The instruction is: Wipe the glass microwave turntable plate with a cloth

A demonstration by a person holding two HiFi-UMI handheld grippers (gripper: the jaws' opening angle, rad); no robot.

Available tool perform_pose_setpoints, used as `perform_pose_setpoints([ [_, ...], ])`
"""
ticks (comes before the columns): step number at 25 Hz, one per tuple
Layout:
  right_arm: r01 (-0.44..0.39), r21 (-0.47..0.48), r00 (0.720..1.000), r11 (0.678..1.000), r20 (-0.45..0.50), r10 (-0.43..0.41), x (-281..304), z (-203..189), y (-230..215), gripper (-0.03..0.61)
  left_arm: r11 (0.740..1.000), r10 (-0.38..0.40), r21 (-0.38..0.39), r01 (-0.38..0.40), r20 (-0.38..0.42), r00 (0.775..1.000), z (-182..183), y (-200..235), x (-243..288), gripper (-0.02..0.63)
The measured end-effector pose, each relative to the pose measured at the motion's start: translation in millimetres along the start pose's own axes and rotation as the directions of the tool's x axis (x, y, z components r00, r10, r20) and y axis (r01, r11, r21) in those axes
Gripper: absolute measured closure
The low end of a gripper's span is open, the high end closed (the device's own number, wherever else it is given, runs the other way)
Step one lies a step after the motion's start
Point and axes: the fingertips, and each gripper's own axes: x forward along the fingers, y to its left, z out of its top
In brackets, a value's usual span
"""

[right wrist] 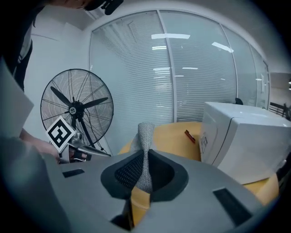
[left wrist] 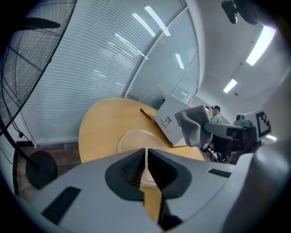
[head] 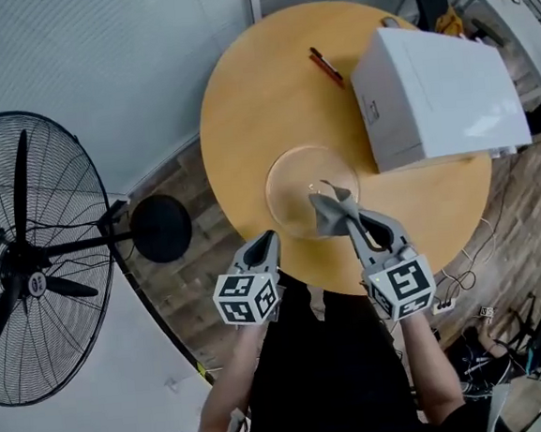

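Supervisor: Plate position?
Inspector: Glass plate (head: 294, 182) lies flat on the round table (head: 242, 100), near its front edge, left of the white microwave (head: 434, 93).
Supervisor: Grippers?
Inspector: Right gripper (right wrist: 144, 166) clamped on the grey cloth (right wrist: 145, 134), held over the plate's right part. Left gripper (left wrist: 146, 157) jaws together, nothing between, just beside the plate's near rim

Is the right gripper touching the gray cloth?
Touching. The right gripper view shows the right gripper shut on the gray cloth, squeezed between its jaws.
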Motion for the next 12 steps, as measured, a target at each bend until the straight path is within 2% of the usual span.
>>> perform_pose_setpoints([
  [4,-0.038,-0.002,0.997,0.999,-0.062,0.038,22.9,-23.8,-5.5,0.541,0.998,-0.004,-0.062,0.001,-0.05,0.999,-21.0,11.6,23.6,0.615],
  [8,-0.065,0.052,0.99,0.997,-0.12,0.071,43.0,-48.6,-7.5,0.541,0.994,0.015,-0.109,-0.026,-0.095,0.995,-41.2,25.1,37.5,0.597],
  [12,-0.093,0.074,0.982,0.993,-0.159,0.104,53.6,-63.8,-4.1,0.541,0.974,-0.006,-0.224,-0.021,-0.117,0.993,-58.3,28.2,47.1,0.57],
])
